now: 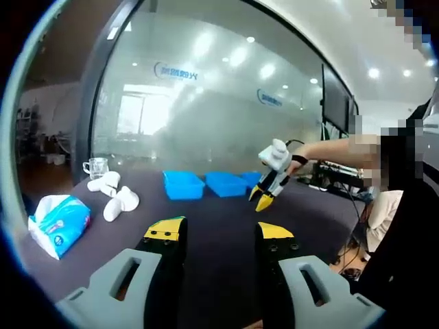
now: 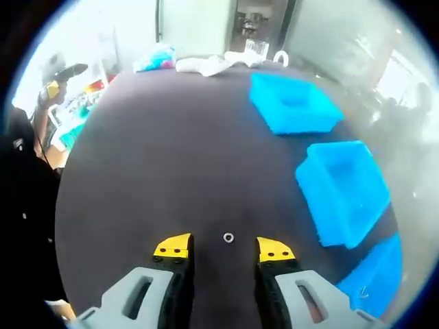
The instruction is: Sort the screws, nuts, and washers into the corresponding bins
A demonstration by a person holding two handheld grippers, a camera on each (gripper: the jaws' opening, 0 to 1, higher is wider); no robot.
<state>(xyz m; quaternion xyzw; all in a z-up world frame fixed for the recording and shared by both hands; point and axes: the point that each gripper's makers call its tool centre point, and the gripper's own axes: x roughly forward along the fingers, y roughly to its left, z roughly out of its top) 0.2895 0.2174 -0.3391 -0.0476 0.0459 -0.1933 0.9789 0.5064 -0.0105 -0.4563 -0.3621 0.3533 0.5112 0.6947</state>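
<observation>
A small silver ring-shaped part, a washer or nut (image 2: pixel 228 238), lies on the dark table (image 2: pixel 158 171). My right gripper (image 2: pixel 224 249) hangs over it, open, and the part sits just ahead of the gap between the yellow tips, untouched. Three blue bins run down the right side: far (image 2: pixel 295 103), middle (image 2: pixel 343 188) and near (image 2: pixel 374 281). In the left gripper view the bins (image 1: pixel 183 185) (image 1: pixel 226 184) line up mid-table, and the right gripper (image 1: pixel 264 199) points down beside them in a person's hand. My left gripper (image 1: pixel 219 233) is open and holds nothing.
A tissue pack (image 1: pixel 60 223), white rounded objects (image 1: pixel 113 195) and a glass cup (image 1: pixel 96 166) sit at the table's left end. Behind is a glass wall, with a monitor (image 1: pixel 336 103) to the right. A person stands at the right edge.
</observation>
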